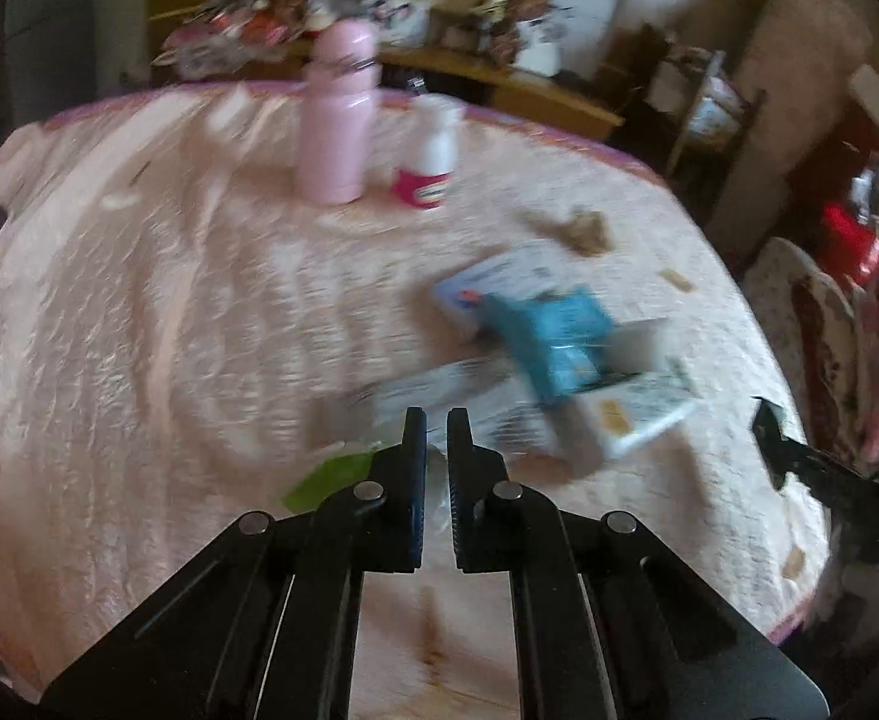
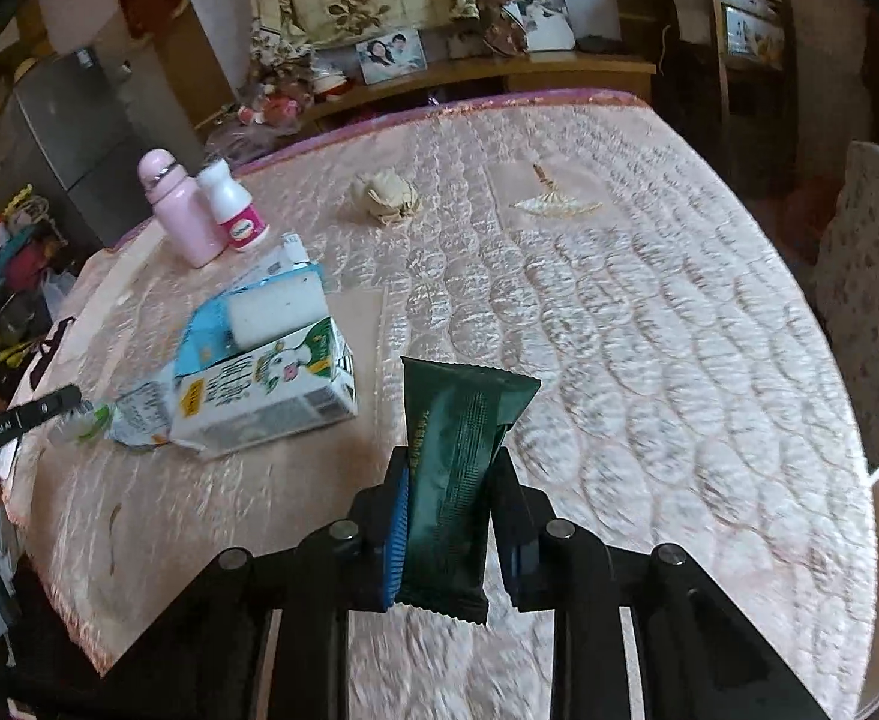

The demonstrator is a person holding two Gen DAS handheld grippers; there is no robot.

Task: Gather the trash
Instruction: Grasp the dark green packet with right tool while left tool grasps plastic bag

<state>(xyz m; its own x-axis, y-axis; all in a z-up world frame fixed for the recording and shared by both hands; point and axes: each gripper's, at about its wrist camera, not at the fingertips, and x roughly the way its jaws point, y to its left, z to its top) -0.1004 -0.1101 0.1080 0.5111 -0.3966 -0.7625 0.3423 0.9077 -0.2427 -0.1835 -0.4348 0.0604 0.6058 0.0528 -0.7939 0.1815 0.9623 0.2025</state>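
Dark green wrapper (image 2: 460,480) upright, pinched between right gripper (image 2: 448,468) fingers, raised above pink quilted table (image 2: 679,360). Left gripper (image 1: 436,438) low over table, fingers nearly together on clear plastic scrap (image 1: 437,483), beside milk carton (image 2: 265,396).

Free room vs. obstacles on the quilted table top (image 2: 649,324). Open: wide bare stretch on the right wrist view's right half, w/ only a crumpled paper ball (image 2: 386,197) and a small fan-shaped scrap (image 2: 556,204) toward the far edge. Blocked: near-left area, where a carton (image 2: 271,396) lies w/ a blue box (image 2: 247,312) on top, a clear wrapper (image 2: 121,414) just beside. Behind these, a pink bottle (image 2: 178,210) and white bottle (image 2: 235,207) stand upright, touching or nearly so. Chair back (image 2: 865,276) borders the table's right side.
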